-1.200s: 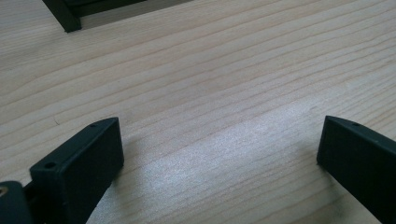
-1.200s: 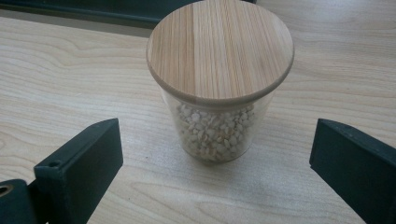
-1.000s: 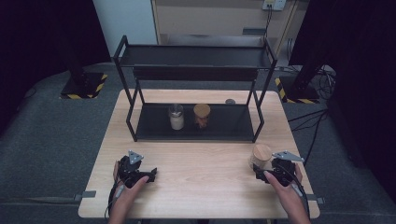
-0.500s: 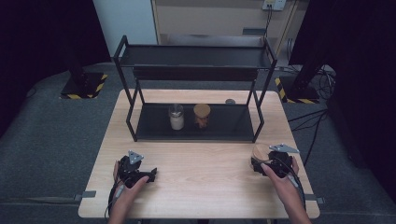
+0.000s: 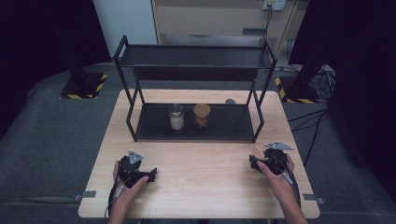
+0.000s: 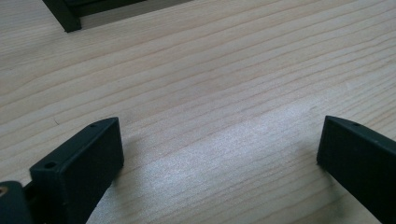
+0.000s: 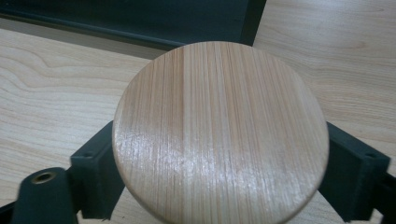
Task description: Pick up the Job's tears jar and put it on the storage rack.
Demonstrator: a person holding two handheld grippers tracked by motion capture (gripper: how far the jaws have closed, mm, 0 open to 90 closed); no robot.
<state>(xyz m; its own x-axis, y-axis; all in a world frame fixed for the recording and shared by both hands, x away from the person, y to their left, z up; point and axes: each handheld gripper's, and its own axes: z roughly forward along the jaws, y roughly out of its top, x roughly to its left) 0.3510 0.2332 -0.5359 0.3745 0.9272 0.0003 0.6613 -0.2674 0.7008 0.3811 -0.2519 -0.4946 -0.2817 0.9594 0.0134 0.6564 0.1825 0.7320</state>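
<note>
**By the right tongs: a jar with a wooden lid**

Between the jaws of the right tongs (image 7: 219, 158), a jar with a round wooden lid (image 7: 219, 135) is sitting, and the two black jaws are pressing on its sides. A second ago the lid was showing plainly beside these tongs in the high view. Now the right hand (image 5: 276, 175) and the tongs (image 5: 256, 161) are covering almost all of it, and just a sliver is peeking out.

The left tongs (image 6: 219, 140) are resting low over the wooden table (image 6: 210, 70), same spot as before. Their jaws are standing wide apart, holding nothing. The left hand (image 5: 127, 179) is gripping them near the table's front edge.

Ahead of both tongs, a black rack (image 5: 196, 56) is standing on the table. On its bottom shelf two jars are waiting side by side. The jar with white stuff (image 5: 176, 117) is nearer the left tongs' side. The jar with orange-brown stuff (image 5: 201, 116), topped with a wooden lid, is just beside it. Neither has moved.

I cannot read any words or labels on the jars.
</note>
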